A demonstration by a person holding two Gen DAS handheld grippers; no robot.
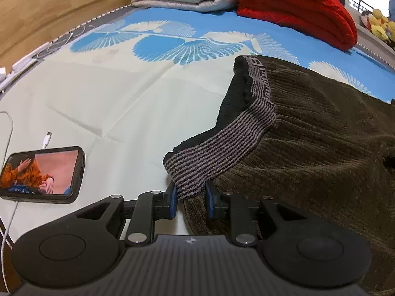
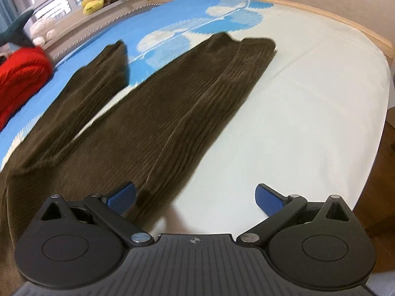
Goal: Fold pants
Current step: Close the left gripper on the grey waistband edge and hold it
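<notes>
— Pants (image 2: 153,113) lie flat on the bed (image 2: 296,113), legs spread away; where's the waistband (image 1: 222,145)?
— Nipped between the left gripper (image 1: 190,198) fingers; beyond the pants, a red blanket (image 1: 296,9).
— Right gripper (image 2: 195,197)?
— Fingers released wide, empty, over the pants' near edge.
</notes>
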